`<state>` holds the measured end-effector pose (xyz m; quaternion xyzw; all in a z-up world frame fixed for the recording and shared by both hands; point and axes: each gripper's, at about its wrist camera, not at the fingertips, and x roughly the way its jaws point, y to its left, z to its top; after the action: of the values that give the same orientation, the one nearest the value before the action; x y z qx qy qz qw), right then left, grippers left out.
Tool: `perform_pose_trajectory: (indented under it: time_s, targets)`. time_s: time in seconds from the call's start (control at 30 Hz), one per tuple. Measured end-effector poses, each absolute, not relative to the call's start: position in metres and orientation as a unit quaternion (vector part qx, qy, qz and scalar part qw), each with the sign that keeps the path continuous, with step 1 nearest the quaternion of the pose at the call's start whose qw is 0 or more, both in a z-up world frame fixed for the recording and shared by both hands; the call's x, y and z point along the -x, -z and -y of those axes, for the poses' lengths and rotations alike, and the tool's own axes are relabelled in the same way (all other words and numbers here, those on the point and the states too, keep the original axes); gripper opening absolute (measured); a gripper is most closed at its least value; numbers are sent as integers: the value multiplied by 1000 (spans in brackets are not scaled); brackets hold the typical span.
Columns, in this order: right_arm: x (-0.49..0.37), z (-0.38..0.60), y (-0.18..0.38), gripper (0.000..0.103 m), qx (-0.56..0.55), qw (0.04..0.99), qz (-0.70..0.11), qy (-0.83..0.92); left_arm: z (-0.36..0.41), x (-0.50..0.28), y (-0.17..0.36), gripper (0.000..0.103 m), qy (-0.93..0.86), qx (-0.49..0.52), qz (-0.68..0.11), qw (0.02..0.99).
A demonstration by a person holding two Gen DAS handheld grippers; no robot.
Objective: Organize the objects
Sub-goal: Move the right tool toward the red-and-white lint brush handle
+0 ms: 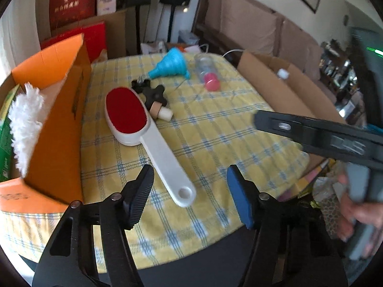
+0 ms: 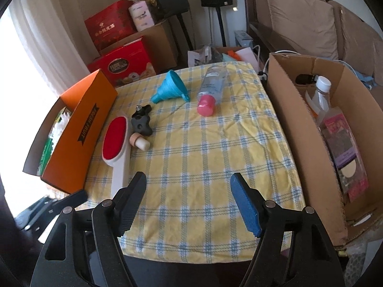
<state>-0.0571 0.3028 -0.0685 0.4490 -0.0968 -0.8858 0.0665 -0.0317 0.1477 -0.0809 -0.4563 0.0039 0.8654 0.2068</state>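
Left gripper (image 1: pixel 190 191) hovering jaws apart at the brush (image 1: pixel 143 141) handle; right gripper (image 2: pixel 188 203) gaping, empty.
Knob (image 1: pixel 153 93), cork (image 1: pixel 162 113) lying beside brush, funnel (image 1: pixel 171 65), bottle (image 1: pixel 207 73) beyond.

Your left gripper (image 1: pixel 190 192) is spread wide, its black finger on one side and the blue-padded finger (image 1: pixel 239 196) on the other, with nothing between them. Your right gripper (image 2: pixel 188 202) is spread just as wide and also holds nothing. From the left wrist view, your right gripper's dark body reaches in from the right edge, blurred, and your right hand (image 1: pixel 356 217) is wrapped around its grey handle low on that side. From the right wrist view, part of your left gripper shows dimly at the lower left edge.
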Motion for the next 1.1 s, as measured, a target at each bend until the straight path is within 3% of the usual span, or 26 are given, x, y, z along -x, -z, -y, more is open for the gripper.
perform_pose_trajectory:
  time_s: [0.37, 0.47, 0.63, 0.87, 1.1]
  targets:
    - [58, -310, 78, 76, -459, 63, 105, 880, -149, 55, 104, 48, -858, 479, 7, 187]
    - [61, -309, 80, 76, -461, 67, 109, 878, -148, 59, 108, 38, -856, 482, 11, 187]
    - [65, -304, 83, 76, -466, 76, 113, 874, -145, 57, 110, 34, -856, 479, 17, 195]
    - [70, -297, 88, 76, -471, 89, 116, 870, -143, 44, 107, 4, -841, 485, 24, 238]
    - [72, -288, 91, 76, -475, 100, 121, 866, -143, 33, 107, 5, -836, 492, 35, 239]
